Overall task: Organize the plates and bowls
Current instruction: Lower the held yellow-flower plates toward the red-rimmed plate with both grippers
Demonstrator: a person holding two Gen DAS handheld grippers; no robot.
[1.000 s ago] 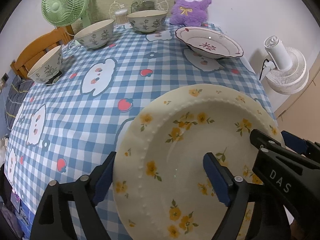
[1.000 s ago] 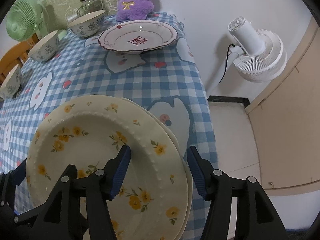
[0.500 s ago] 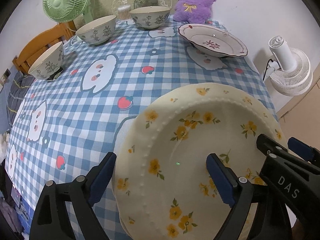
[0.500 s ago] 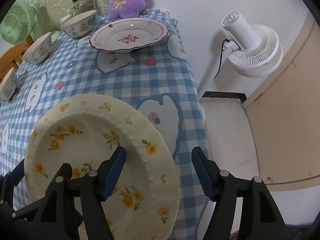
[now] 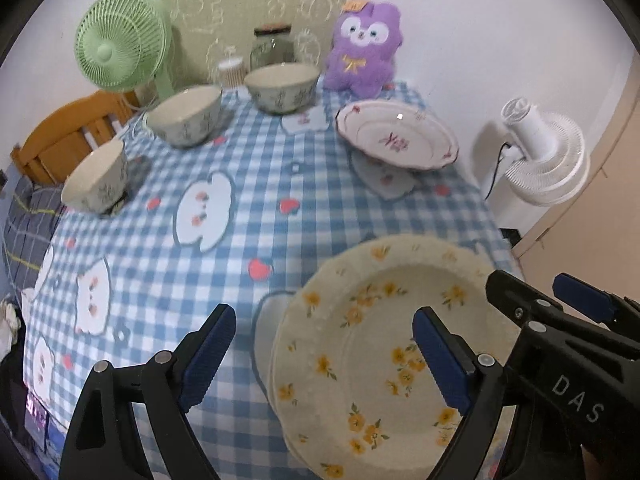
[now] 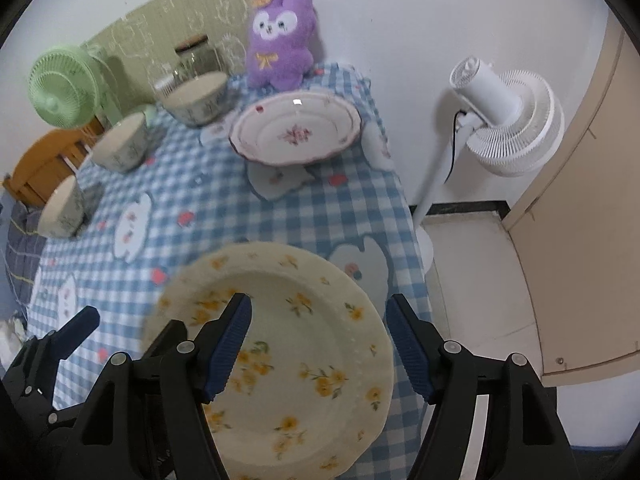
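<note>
A cream plate with yellow flowers [image 5: 360, 360] [image 6: 300, 340] lies at the table's near right corner, and a second rim shows just under it. My left gripper [image 5: 322, 316] hangs open above its left side and touches nothing. Over the plate's right rim my right gripper [image 6: 319, 302] has its jaws opening, with its pads clear of the plate. A white plate with a pink flower [image 5: 396, 140] [image 6: 296, 130] sits at the far right. Three patterned bowls [image 5: 280, 86] [image 5: 186, 116] [image 5: 96, 182] stand along the back left.
The blue checked tablecloth [image 5: 240, 240] covers the table. A green fan [image 5: 120, 46], a glass jar [image 5: 272, 46] and a purple plush toy [image 5: 366, 48] stand at the back. A white floor fan [image 6: 508, 120] stands beyond the right edge, a wooden chair [image 5: 68, 132] at the left.
Both grippers have lifted away from the yellow-flowered plate and their jaws have widened. The plate, earlier offset with its rim between the jaws, now lies squarely on the one beneath.
</note>
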